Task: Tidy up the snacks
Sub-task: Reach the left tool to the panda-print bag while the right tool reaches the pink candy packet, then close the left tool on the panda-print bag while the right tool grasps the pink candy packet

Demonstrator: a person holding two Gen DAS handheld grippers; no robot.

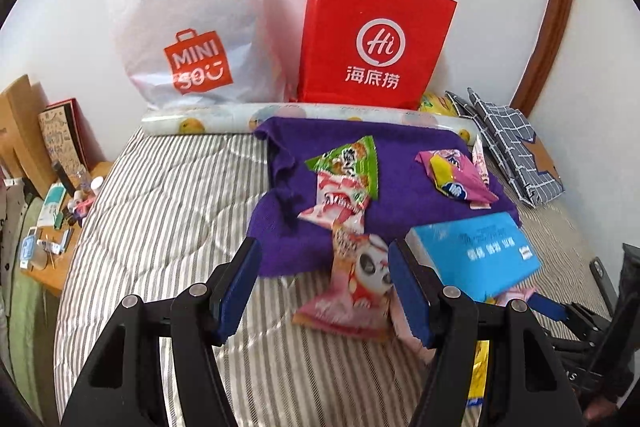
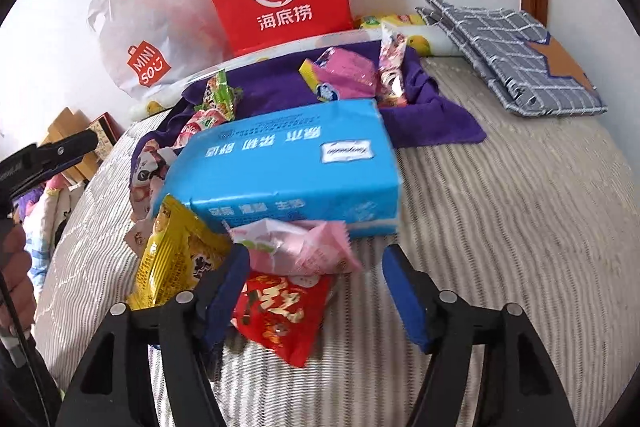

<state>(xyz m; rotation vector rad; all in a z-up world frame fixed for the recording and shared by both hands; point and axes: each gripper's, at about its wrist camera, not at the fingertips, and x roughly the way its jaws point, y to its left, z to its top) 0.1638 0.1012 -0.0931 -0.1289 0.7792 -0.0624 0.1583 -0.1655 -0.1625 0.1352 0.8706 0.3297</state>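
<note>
Hovering open-jawed — both grippers over snack packets (image 2: pixel 280 311) beside a tissue pack (image 2: pixel 288 163).

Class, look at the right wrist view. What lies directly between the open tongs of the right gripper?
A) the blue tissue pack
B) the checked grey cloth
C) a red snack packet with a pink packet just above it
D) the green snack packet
C: in the right wrist view the red snack packet lies between the open tongs of the right gripper, with the pink packet just beyond it; the blue tissue pack sits farther back.
</note>
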